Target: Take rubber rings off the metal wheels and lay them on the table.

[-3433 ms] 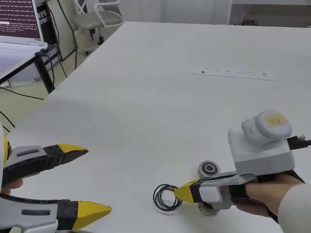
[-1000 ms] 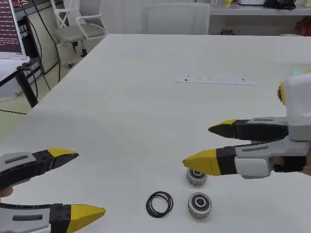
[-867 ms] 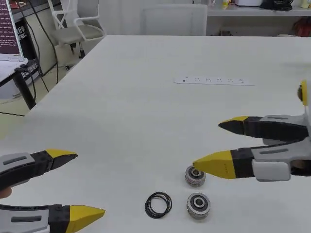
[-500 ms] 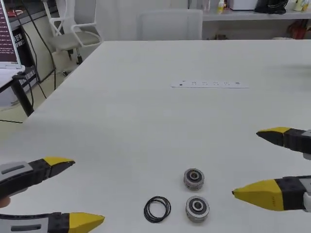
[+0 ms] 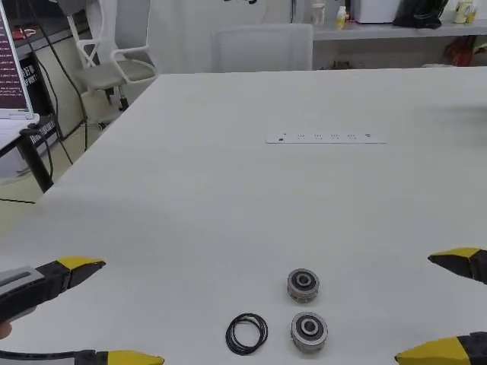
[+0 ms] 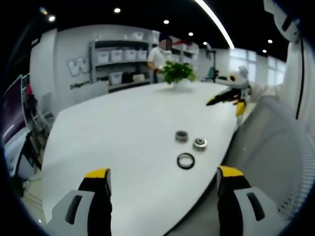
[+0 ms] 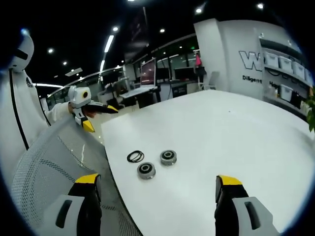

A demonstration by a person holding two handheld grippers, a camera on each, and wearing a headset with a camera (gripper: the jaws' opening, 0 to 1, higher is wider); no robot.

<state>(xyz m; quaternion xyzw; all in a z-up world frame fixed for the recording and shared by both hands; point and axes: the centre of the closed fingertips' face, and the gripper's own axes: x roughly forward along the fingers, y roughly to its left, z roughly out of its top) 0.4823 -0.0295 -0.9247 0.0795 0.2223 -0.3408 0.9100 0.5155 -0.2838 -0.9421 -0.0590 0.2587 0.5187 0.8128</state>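
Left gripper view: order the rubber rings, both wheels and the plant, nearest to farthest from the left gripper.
1. Rubber rings, just ahead of the left gripper.
2. Left wheel and right wheel, behind the rings: too close to call.
3. Plant, at the table's far end.

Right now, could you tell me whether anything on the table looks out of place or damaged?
Nothing stands out. The farther metal wheel and nearer metal wheel lie flat, apart, with the rubber rings stacked beside the nearer one on the table.
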